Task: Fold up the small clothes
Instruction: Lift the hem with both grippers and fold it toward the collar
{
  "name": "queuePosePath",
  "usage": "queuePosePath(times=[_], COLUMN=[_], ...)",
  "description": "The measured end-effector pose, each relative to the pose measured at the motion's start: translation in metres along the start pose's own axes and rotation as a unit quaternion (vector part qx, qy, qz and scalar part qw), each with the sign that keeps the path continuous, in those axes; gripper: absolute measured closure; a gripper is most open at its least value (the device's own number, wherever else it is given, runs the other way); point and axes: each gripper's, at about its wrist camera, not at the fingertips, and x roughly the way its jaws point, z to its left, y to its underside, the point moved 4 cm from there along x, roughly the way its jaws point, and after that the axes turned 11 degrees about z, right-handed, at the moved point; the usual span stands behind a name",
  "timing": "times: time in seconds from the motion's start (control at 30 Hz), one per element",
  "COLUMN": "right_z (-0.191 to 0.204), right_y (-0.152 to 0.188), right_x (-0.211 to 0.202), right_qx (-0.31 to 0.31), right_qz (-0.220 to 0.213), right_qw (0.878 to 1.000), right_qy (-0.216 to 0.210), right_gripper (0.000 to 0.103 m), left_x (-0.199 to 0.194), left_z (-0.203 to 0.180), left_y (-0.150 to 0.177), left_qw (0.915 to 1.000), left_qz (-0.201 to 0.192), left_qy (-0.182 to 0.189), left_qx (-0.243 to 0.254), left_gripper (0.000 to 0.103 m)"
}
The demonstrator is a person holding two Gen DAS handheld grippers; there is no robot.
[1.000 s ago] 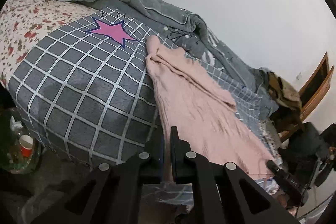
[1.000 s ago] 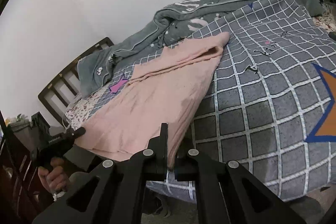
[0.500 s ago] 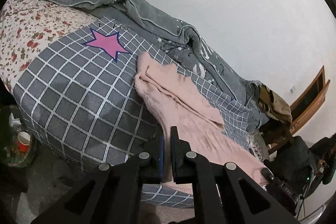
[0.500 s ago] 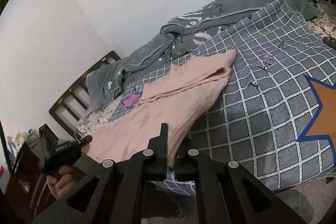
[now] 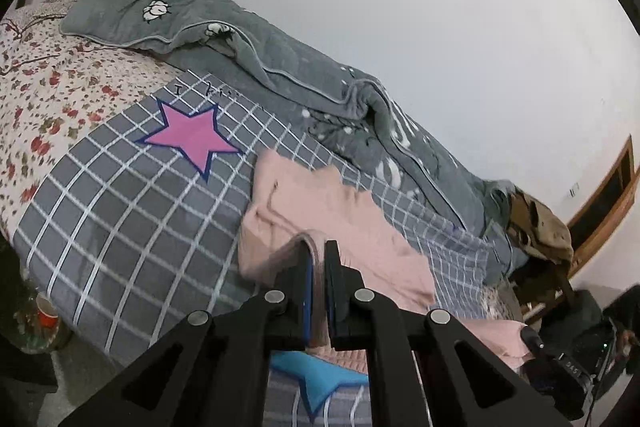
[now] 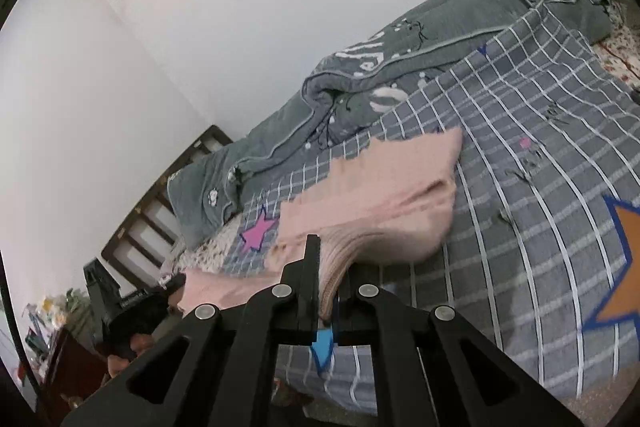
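A: Left wrist view first. The left claw (image 5: 318, 259) is clamped tight on the near hem of the soft pink knitted garment (image 5: 332, 211), cloth pinched between both pads.

B: And the rest of it runs away from the claw, up the bed, across the grey quilt with white grid lines (image 5: 120, 227), towards the rumpled grey blanket (image 5: 280, 67) by the wall.

A: Right wrist view now. The right claw (image 6: 326, 263) is closed on another bit of that same near edge of the pink knit (image 6: 384, 195).

B: The near edge is lifted while the far edge lies on the quilt (image 6: 520, 187). The left claw shows low at the left here, level with this one.

A: So the free end lies straight ahead of both claws. I'd judge the fold goes forward, near hem carried over towards the far edge.
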Motion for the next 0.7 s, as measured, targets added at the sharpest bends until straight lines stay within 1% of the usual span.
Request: queuePosePath(times=[0.1, 0.2, 0.37, 0.43, 0.53, 0.6, 0.63, 0.67, 0.7], right_z=[-0.001, -0.008, -0.036, -0.047, -0.069, -0.082, -0.091, -0.103, -0.11], right_y=[-0.026, -0.053, -0.099, -0.112, -0.136, -0.145, -0.149, -0.151, -0.151], right_x=[0.016, 0.043, 0.1, 0.121, 0.162, 0.181, 0.192, 0.205, 0.211], right_qx=[0.008, 0.014, 0.028, 0.032, 0.031, 0.038, 0.045, 0.053, 0.058], right_qz=[-0.007, -0.01, -0.005, 0.001, 0.021, 0.034, 0.042, 0.052, 0.059], right_qw=[1.0, 1.0, 1.0, 0.999, 0.999, 0.998, 0.996, 0.995, 0.994], right_qy=[-0.008, -0.01, -0.005, 0.002, 0.031, 0.048, 0.058, 0.068, 0.075], right_gripper=[0.099, 0.099, 0.099, 0.099, 0.099, 0.098, 0.097, 0.092, 0.09], left_x=[0.023, 0.058, 0.118, 0.144, 0.182, 0.207, 0.22, 0.226, 0.232], left_z=[0.003, 0.003, -0.005, -0.007, -0.004, 0.0, 0.003, 0.005, 0.008], left_y=[-0.023, -0.049, -0.09, -0.107, -0.126, -0.133, -0.136, -0.137, -0.138], left_qw=[0.9999, 0.9997, 0.9993, 0.999, 0.9984, 0.9982, 0.9978, 0.9974, 0.9969], left_qz=[-0.003, 0.001, 0.007, 0.011, 0.026, 0.038, 0.049, 0.054, 0.056], left_qy=[-0.007, -0.013, -0.035, -0.04, -0.046, -0.04, -0.032, -0.035, -0.045], left_qx=[-0.011, -0.02, -0.014, -0.014, -0.018, -0.024, -0.03, -0.033, -0.034], left_gripper=[0.097, 0.097, 0.097, 0.097, 0.096, 0.095, 0.095, 0.092, 0.088])
